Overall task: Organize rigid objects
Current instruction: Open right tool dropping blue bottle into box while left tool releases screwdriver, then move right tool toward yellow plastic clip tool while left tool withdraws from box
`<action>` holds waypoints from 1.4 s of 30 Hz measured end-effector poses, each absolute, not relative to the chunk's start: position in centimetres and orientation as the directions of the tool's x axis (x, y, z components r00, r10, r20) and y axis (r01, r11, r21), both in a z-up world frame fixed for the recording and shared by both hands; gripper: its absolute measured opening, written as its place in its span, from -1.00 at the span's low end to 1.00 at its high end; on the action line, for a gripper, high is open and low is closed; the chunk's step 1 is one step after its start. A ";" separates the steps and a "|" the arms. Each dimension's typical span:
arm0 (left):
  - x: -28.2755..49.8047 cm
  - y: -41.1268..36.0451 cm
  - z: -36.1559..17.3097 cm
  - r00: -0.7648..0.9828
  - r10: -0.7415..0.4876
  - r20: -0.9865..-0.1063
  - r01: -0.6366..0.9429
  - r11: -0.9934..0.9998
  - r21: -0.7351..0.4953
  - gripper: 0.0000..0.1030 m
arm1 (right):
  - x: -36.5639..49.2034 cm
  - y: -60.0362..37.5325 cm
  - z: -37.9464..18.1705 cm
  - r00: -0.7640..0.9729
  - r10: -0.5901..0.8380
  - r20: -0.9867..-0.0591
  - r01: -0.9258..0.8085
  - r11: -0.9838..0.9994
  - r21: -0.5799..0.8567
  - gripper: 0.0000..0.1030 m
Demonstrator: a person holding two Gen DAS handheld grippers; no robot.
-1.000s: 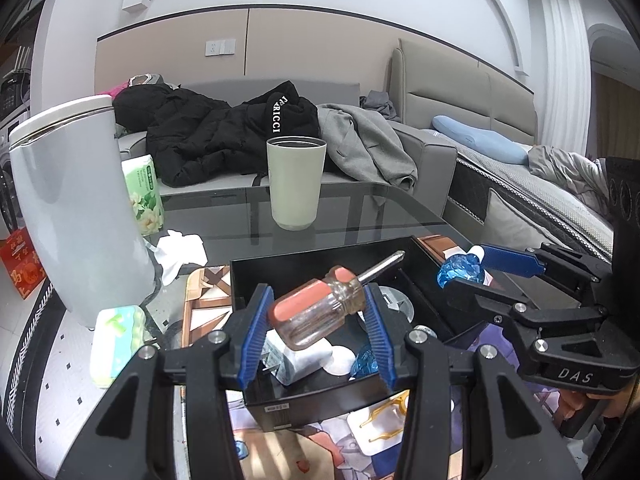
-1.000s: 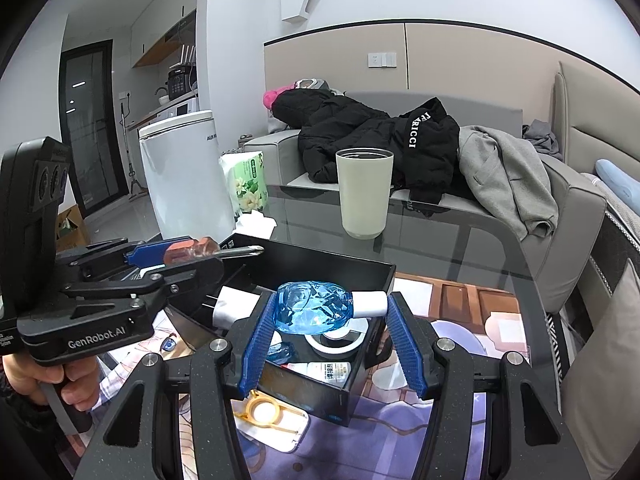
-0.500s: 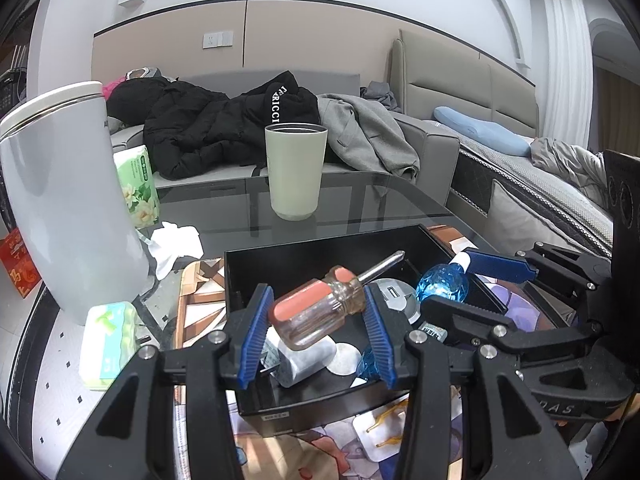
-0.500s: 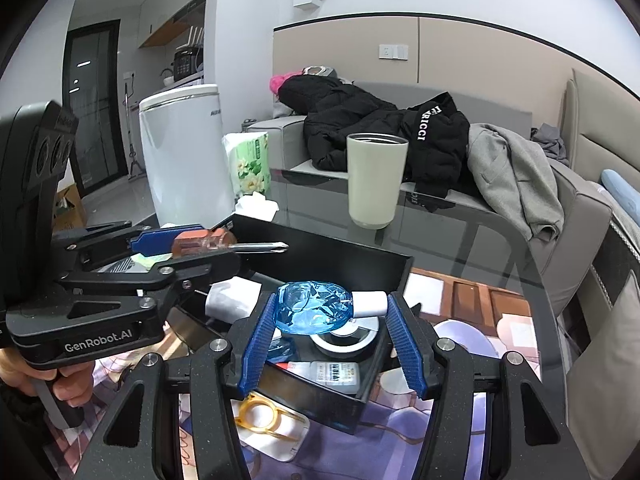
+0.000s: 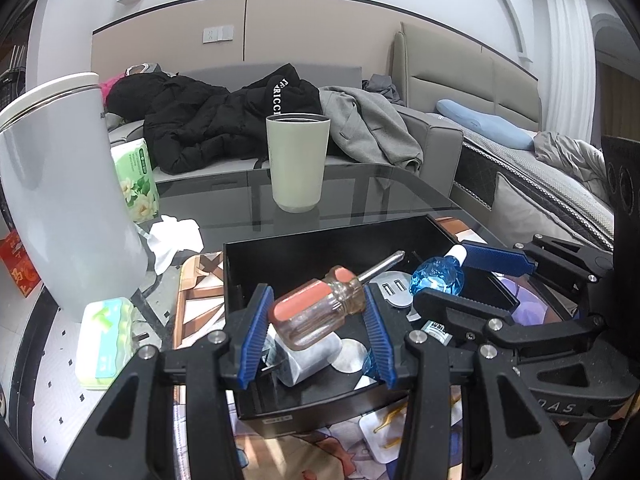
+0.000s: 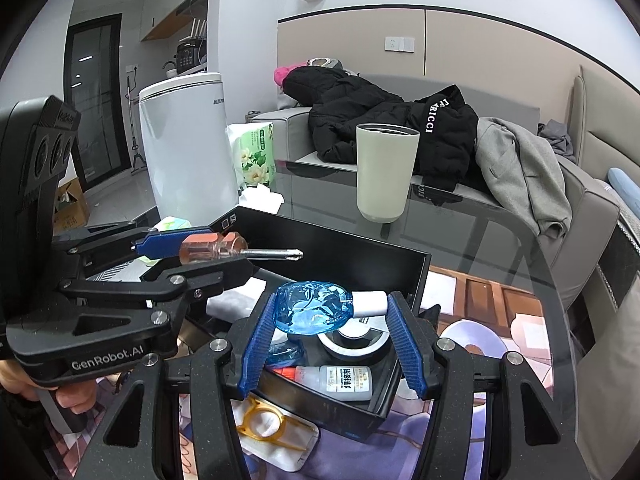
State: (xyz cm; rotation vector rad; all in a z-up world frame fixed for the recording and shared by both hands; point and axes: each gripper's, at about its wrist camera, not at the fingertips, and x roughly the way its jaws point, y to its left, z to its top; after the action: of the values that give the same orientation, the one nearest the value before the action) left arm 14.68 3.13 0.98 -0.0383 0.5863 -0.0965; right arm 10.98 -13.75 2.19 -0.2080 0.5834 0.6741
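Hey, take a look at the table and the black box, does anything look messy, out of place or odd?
Mostly tidy. The crumpled white tissue lies loose on the glass table beside the tall white bin. A yellow plastic opener sits outside the black box, by its near edge. Nothing looks spilled or broken.

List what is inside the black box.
In the black box: a small white labelled bottle, a round silver-rimmed object, a grey block, a pale disc. The held screwdriver and blue bottle hide the rest.
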 end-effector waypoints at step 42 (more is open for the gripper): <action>10.2 6.6 0.1 0.795 -0.063 -0.604 -0.012 0.993 -0.120 1.00 | 8.0 -17.8 1.0 0.576 0.478 -0.663 -0.553 0.825 0.115 0.99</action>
State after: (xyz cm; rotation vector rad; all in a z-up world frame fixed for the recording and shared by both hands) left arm 10.15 6.63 0.10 -0.1198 0.6524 -0.0275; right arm 7.97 -17.82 1.04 -0.1081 0.7420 0.6049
